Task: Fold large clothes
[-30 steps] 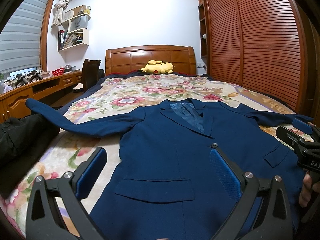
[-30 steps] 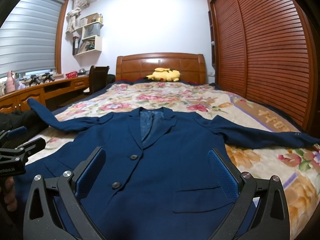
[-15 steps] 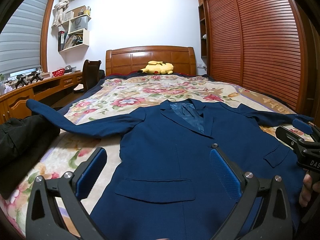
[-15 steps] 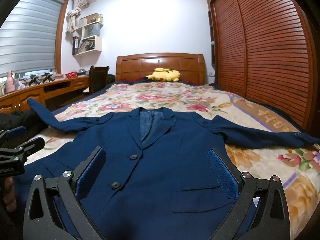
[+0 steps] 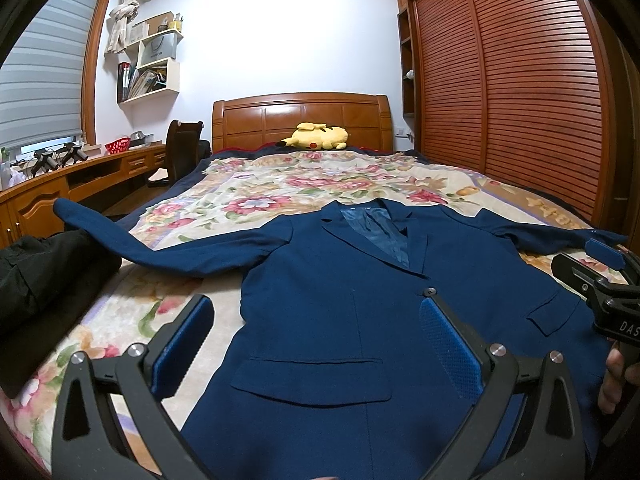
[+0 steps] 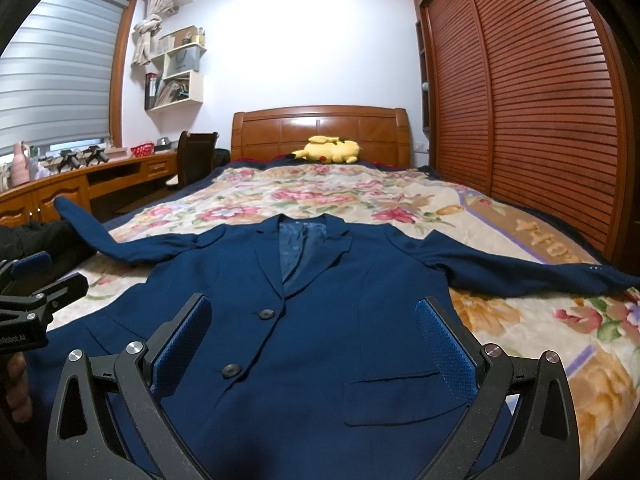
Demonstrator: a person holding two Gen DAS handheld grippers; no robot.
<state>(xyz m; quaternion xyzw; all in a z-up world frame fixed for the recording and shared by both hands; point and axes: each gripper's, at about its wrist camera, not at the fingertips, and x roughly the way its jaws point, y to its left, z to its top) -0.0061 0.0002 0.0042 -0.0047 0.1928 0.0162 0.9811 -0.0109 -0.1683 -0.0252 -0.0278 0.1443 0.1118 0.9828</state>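
A navy blue suit jacket (image 5: 340, 300) lies flat and face up on the floral bedspread (image 5: 288, 188), buttoned, both sleeves spread out sideways. It also shows in the right wrist view (image 6: 320, 320). My left gripper (image 5: 316, 332) is open and empty, hovering over the jacket's lower left side near its pocket flap. My right gripper (image 6: 312, 332) is open and empty over the jacket's lower right front, near the two buttons. Each gripper appears at the edge of the other's view: the right one (image 5: 600, 280), the left one (image 6: 28, 304).
A black garment (image 5: 36, 280) lies at the bed's left edge under the left sleeve end. A yellow plush toy (image 5: 316, 140) rests by the wooden headboard (image 5: 300, 120). A desk (image 5: 60, 184) and chair stand left; a slatted wardrobe (image 5: 520, 100) runs along the right.
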